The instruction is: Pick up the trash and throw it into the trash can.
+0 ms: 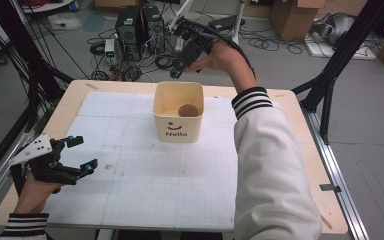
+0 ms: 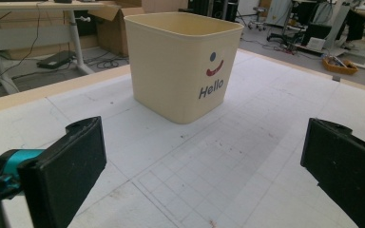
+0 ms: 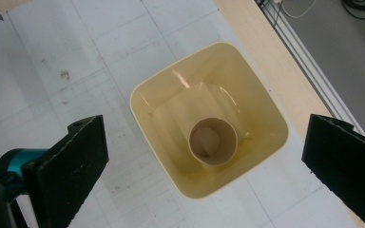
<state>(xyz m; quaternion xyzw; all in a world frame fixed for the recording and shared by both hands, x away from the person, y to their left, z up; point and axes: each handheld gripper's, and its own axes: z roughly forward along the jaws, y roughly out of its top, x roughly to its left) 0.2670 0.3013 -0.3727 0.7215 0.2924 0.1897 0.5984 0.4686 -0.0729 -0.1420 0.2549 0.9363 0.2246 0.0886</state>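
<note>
We log high view: fixed above near table edge, facing forward and down, whole table (image 1: 290,150) plus floor clutter beyond. Left gripper view: low over gridded mat (image 2: 228,156), near-level, facing bin (image 2: 183,66) side-on from near. Right gripper view: above bin (image 3: 209,118), looking almost straight down into it, fairly close. We find bin (image 1: 178,118) and mat common to all three.

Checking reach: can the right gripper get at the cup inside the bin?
Probably yes: the right gripper hangs open above the bin, and the upright cup sits uncovered below.
</note>
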